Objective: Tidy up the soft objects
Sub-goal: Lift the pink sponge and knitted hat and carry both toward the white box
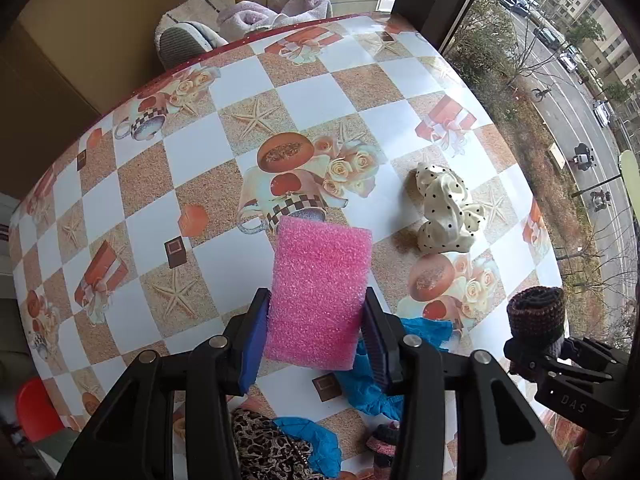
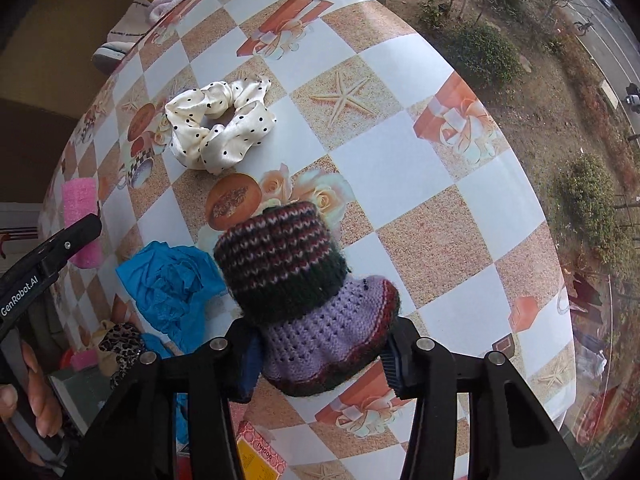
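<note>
The left claw point(image 1: 316, 328) pinches a pink foam block point(image 1: 320, 296) above the checkered counter point(image 1: 304, 100), the right claw point(image 2: 320, 354) a striped knitted roll point(image 2: 304, 280); only its view shows open counter toward three o'clock, a polka-dot cream scrunchie point(image 2: 220, 128) at eleven.

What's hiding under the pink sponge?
Below the pink foam sponge, held up in the left gripper, lies crumpled blue plastic on the checkered tablecloth. The sponge and jaws cover part of the blue plastic, so anything else beneath stays hidden.
</note>
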